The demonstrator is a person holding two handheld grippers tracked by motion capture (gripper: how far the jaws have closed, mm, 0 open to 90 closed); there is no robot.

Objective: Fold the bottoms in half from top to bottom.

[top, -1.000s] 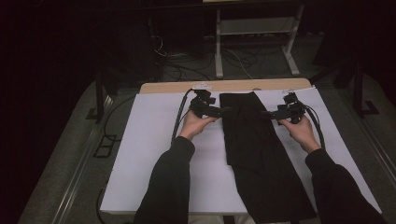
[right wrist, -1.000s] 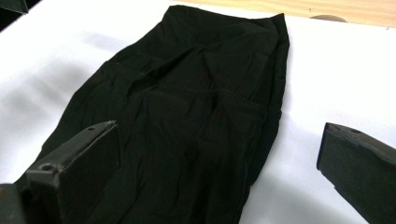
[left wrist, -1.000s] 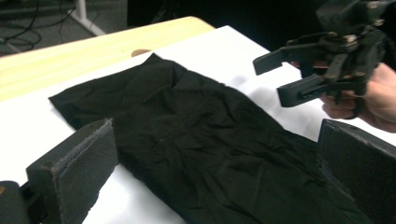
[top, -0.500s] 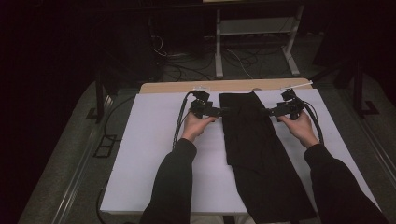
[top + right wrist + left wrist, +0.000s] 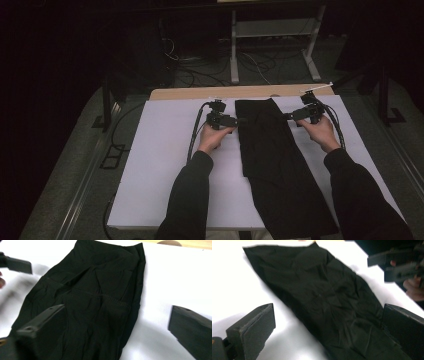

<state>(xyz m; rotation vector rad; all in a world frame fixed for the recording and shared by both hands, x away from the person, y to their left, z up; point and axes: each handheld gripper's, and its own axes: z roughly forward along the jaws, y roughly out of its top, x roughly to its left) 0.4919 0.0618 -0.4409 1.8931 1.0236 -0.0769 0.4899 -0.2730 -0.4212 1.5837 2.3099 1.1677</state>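
Both tools (image 5: 239, 120) (image 5: 288, 116) flank black garment (image 5: 272, 160), seemingly apart.

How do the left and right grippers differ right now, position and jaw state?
The left gripper sits at the near-left edge of the black garment, while the right gripper sits at its opposite edge, slightly farther up the white table. In its own view, the left gripper's right jaw overlaps the cloth; for the right gripper, the left jaw does. Shared: both have jaws spread open, point inward at the garment, and hold nothing.
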